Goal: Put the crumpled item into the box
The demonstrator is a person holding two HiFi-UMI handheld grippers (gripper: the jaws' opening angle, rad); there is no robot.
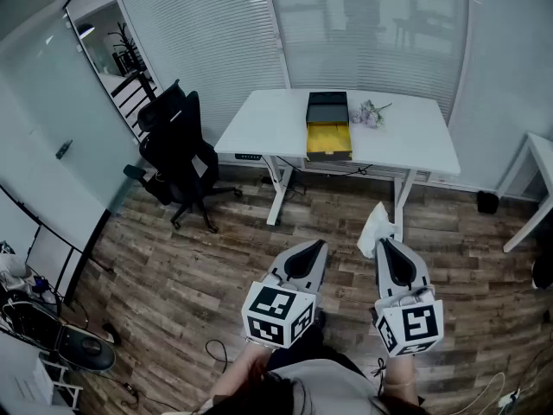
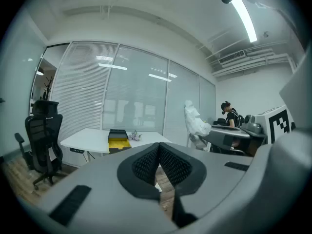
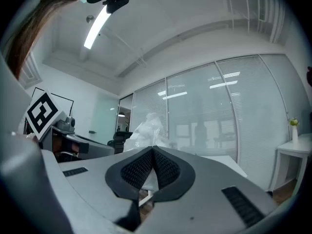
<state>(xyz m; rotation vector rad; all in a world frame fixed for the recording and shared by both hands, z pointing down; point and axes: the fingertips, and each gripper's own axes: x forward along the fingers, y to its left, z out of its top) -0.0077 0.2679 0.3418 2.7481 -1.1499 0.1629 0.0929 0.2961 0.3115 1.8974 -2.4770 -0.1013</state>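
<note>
On the white desk (image 1: 268, 124) ahead stands the box (image 1: 328, 128), its dark lid open and its inside yellow; it also shows small in the left gripper view (image 2: 118, 140). My right gripper (image 1: 383, 242) is shut on a crumpled white item (image 1: 375, 228), held over the wood floor well short of the desk. In the right gripper view that crumpled item (image 3: 146, 129) sticks up past the closed right gripper (image 3: 153, 149). My left gripper (image 1: 315, 245) hangs beside it, shut with nothing in it (image 2: 158, 145). From the left gripper view the crumpled item (image 2: 195, 123) shows to the right.
A black office chair (image 1: 177, 150) stands left of the desk. A small bunch of flowers (image 1: 370, 113) lies beside the box. Another white table (image 1: 536, 158) is at the right edge. Cables lie on the floor. A person (image 2: 230, 115) sits at a far desk.
</note>
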